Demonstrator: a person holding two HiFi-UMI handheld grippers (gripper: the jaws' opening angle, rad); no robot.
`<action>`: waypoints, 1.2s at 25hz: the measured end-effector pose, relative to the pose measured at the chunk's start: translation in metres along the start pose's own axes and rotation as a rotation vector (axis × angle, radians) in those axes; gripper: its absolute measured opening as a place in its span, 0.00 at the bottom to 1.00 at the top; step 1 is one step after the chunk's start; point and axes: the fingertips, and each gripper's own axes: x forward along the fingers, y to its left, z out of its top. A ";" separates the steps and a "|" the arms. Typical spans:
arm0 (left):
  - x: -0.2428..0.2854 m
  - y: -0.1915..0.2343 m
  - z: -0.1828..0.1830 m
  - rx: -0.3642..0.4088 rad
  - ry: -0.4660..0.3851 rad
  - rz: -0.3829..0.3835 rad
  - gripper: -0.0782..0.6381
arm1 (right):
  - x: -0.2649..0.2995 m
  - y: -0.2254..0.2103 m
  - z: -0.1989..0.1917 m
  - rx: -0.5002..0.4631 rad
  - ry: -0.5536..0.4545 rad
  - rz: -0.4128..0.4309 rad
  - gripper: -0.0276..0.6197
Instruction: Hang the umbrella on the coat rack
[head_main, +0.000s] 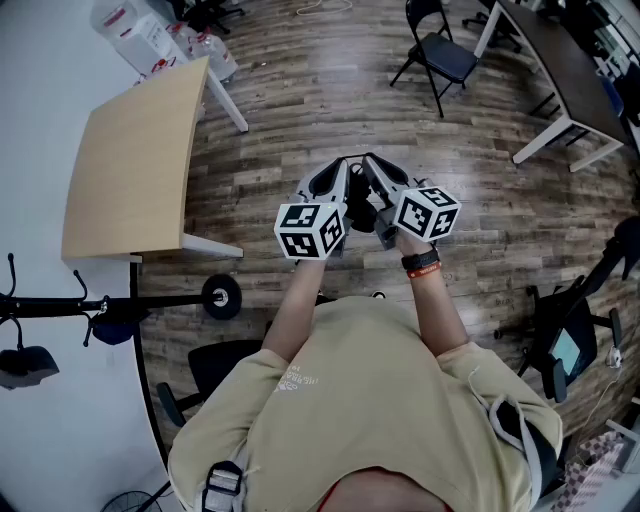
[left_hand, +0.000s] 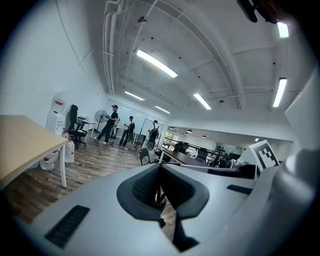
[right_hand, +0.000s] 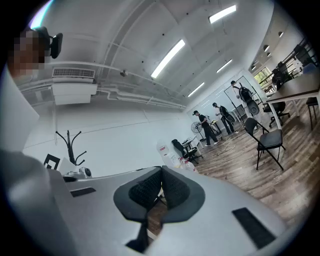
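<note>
Apparently you stand between steps, both tools raised before your chest and well apart from the coat rack (head_main: 150, 301) at your left. No umbrella is in hand, and the dark bundle (head_main: 114, 330) hanging beside the rack's pole may be it, though I cannot tell, so your next move, as I judge it, calls for turning left to check. Your left gripper (left_hand: 160, 170) has its pads pressed together on nothing, and your right gripper (right_hand: 161, 175) is likewise closed and empty.
</note>
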 end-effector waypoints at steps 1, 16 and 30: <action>-0.002 0.004 0.001 -0.002 0.000 0.002 0.14 | 0.003 0.002 -0.002 0.000 0.002 0.001 0.07; -0.042 0.100 0.011 0.020 -0.036 0.111 0.14 | 0.090 0.053 -0.041 -0.174 0.097 0.014 0.07; -0.127 0.227 0.042 0.064 -0.085 0.300 0.14 | 0.211 0.153 -0.092 -0.247 0.174 0.154 0.07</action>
